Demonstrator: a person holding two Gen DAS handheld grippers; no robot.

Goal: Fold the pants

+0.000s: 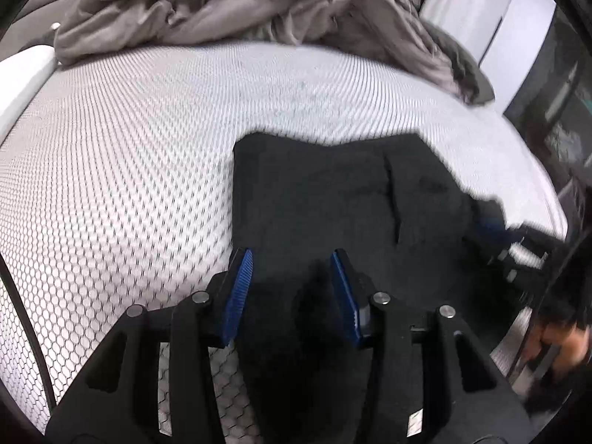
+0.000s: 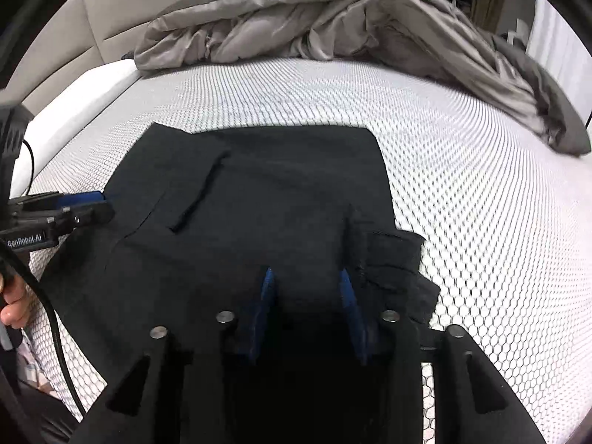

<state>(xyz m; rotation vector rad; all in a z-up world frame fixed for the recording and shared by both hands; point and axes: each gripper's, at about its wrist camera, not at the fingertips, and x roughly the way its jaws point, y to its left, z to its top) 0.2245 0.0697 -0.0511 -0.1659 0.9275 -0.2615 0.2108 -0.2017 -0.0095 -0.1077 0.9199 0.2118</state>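
While the black pants point(image 2: 259, 199) lie folded flat on my honeycomb-patterned white mattress point(image 2: 462, 192), I hold my right gripper point(image 2: 307, 277) over their near edge, jaws spread and empty. My left gripper point(image 1: 292, 259) hangs over the pants' left edge, jaws likewise parted, holding nothing. A rumpled grey duvet point(image 2: 314, 22) lies beyond.

black pants point(image 2: 266, 199) are lying mostly flat, folded into a rough rectangle, with a slit pocket showing near one side and a crumpled bunch of fabric at one corner.
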